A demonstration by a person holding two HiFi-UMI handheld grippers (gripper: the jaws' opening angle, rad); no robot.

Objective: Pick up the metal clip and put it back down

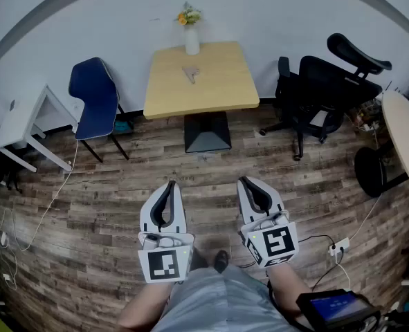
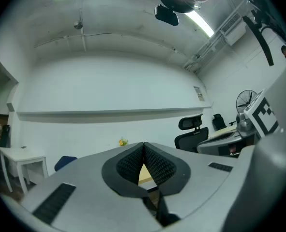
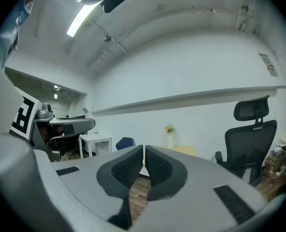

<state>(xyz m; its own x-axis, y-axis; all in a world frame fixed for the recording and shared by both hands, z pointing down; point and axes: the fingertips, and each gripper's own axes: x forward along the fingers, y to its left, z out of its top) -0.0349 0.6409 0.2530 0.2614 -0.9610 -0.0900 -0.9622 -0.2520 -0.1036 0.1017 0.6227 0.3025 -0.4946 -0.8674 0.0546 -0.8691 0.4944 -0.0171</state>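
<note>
Ahead of both grippers, a table [image 1: 218, 92] stands between a blue chair [image 1: 97, 95] on the left and a black chair [image 1: 322, 88] on the right, with a vase [image 1: 192, 40] at its far edge. The clip [image 1: 191, 73] lies mid-table, just in front of the vase, long axis far-to-near, narrow end toward the person. Left gripper [image 1: 169, 184] and right gripper [image 1: 245, 181]: jaws clenched, nothing held, low over the wood-plank floor [image 1: 121, 185]. White wall [image 1: 273, 12] behind.
</note>
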